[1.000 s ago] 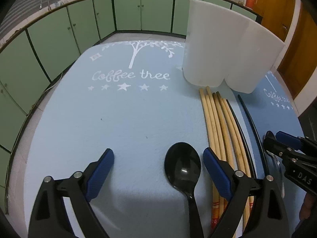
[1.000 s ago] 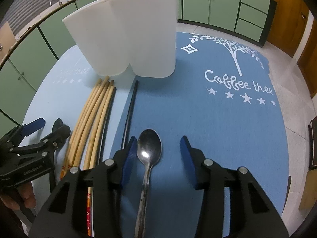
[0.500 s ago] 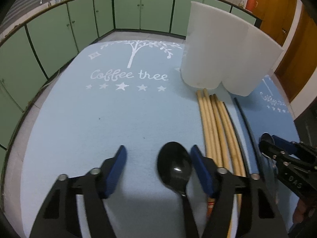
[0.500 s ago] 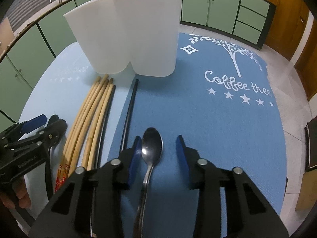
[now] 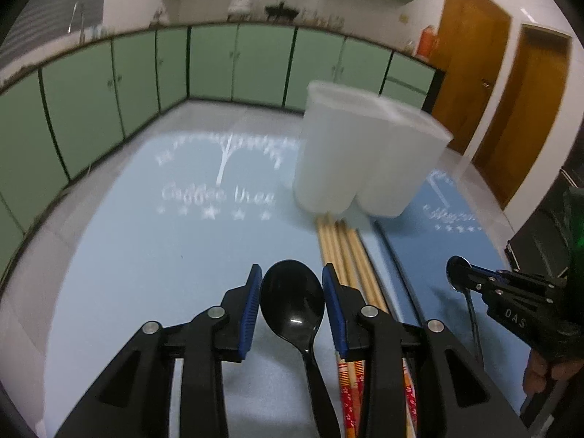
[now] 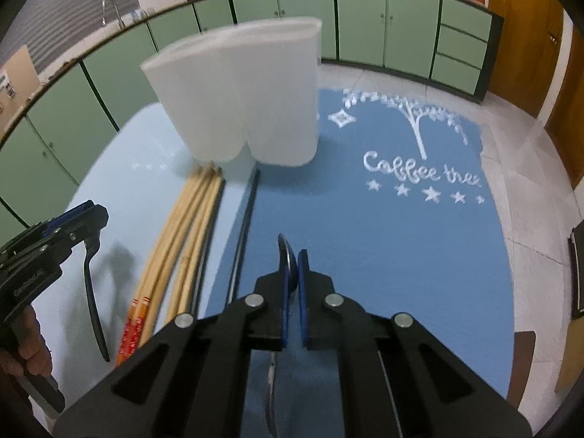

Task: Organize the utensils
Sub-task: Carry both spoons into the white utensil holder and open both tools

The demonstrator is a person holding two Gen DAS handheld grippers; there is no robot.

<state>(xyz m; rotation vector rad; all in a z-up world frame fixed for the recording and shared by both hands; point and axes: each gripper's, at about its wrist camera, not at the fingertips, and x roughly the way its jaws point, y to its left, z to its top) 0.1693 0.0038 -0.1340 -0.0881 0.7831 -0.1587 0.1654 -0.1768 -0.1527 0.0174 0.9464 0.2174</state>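
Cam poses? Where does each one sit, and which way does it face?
Left wrist: on the left claw, angled down at the black spoon between its closing pads; right claw at right.
Right wrist: on the right claw, shut on the metal spoon; left claw at left.
Shared: white holder, wooden chopsticks, blue mats.

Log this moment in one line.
left gripper: closing on black spoon | right gripper: shut on metal spoon | chopsticks: on mat
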